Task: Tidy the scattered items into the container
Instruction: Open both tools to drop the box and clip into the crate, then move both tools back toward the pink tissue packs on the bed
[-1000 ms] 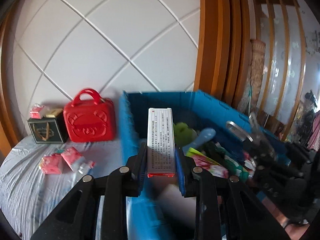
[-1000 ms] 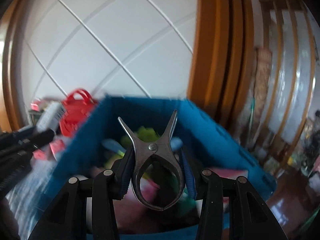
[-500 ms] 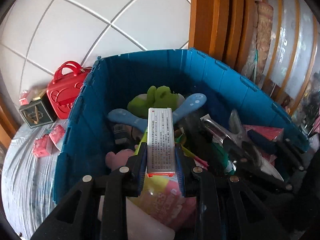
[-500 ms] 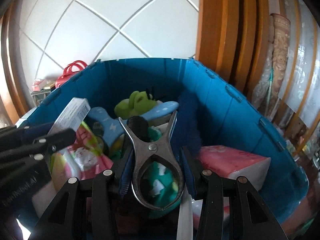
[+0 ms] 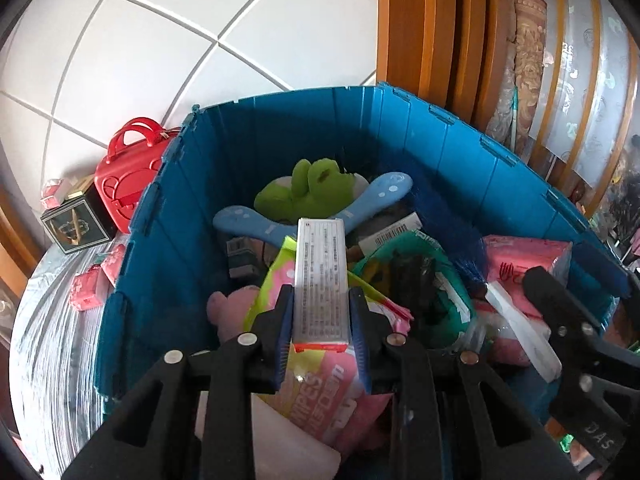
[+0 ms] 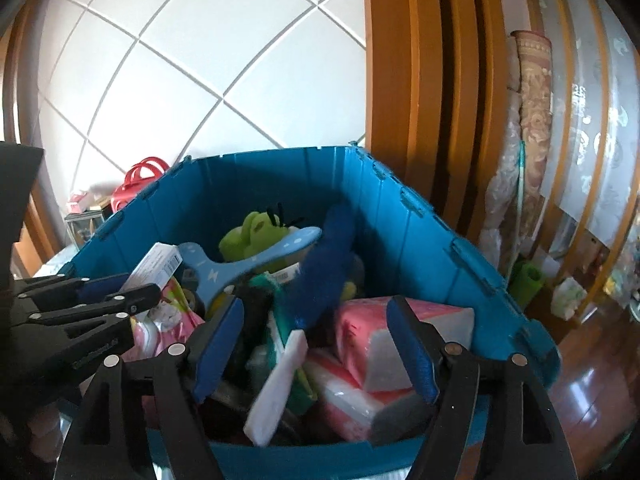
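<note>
Over the blue bin (image 5: 400,128), my left claw (image 5: 322,320) pinches the slim white box (image 5: 320,280), ready to release, while my empty right claw (image 6: 316,344) spreads wider.

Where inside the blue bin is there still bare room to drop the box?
Little: the blue bin is crowded. The best gap is along its left wall, beside the pink plush and below the blue paddle. The right side is stacked with pink packs.

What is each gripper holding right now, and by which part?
Left gripper clamps the slim silver box by its near end, over the blue crate. Right gripper holds nothing; its jaws are opening.
</note>
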Tool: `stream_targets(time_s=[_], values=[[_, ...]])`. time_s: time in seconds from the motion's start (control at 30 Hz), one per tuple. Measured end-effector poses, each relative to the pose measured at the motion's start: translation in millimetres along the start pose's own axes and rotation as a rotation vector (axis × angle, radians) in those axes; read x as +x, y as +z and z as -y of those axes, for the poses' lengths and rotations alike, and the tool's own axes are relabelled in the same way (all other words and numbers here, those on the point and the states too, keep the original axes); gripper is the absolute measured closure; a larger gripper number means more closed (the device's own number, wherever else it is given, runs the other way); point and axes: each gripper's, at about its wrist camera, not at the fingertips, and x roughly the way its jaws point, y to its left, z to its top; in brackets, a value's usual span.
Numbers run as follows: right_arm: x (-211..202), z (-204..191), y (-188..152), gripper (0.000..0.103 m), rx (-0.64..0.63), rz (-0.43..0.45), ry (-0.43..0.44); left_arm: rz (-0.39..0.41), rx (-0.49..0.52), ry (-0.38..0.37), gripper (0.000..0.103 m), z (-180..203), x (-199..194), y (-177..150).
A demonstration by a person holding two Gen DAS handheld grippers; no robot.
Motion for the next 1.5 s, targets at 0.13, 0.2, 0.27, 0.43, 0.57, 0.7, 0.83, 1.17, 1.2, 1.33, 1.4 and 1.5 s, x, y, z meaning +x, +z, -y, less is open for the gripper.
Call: stream_targets(time_s=[0.13, 0.2, 0.27, 0.43, 0.57, 0.7, 0.83, 1.17, 1.2, 1.33, 1.4, 1.5], values=[[-7, 7, -3, 0.026, 0.012, 0.005, -0.013, 0.013, -0.008, -0.010, 0.045, 3, -7, -4], [-11, 10, -5, 0.026, 0.012, 0.010, -0.019, 0.038, -0.002, -0.014, 0.039, 6, -16, -9], [-15, 13, -7, 0.024, 0.015, 0.013, -0.022, 0.055, 0.009, -0.018, 0.039, 10, -25, -14], [-27, 14, -12, 0.012, 0.012, 0.026, -0.018, 0.101, 0.010, -0.027, 0.024, 10, -51, -27], [-35, 11, -13, 0.003, 0.007, 0.041, -0.012, 0.149, 0.004, -0.017, 0.024, 4, -74, -36], [-42, 1, -10, 0.003, 0.000, 0.064, 0.008, 0.174, -0.018, -0.004, 0.024, -11, -91, -41], [-49, -13, -6, 0.003, -0.013, 0.083, 0.034, 0.190, -0.033, 0.009, 0.024, -25, -102, -44], [-83, -81, -5, 0.003, -0.051, 0.121, -0.003, 0.231, -0.061, -0.026, 0.024, -92, -135, -66], [-88, -94, -6, 0.003, -0.048, 0.127, -0.012, 0.236, -0.064, -0.032, 0.024, -104, -140, -70], [-106, -140, -9, 0.003, -0.046, 0.143, -0.030, 0.248, -0.084, -0.043, 0.024, -155, -160, -89], [-114, -170, -14, 0.002, -0.034, 0.151, -0.032, 0.244, -0.094, -0.039, 0.024, -184, -168, -102], [-122, -209, -22, 0.002, 0.004, 0.157, -0.023, 0.233, -0.124, -0.038, 0.024, -234, -176, -124]])
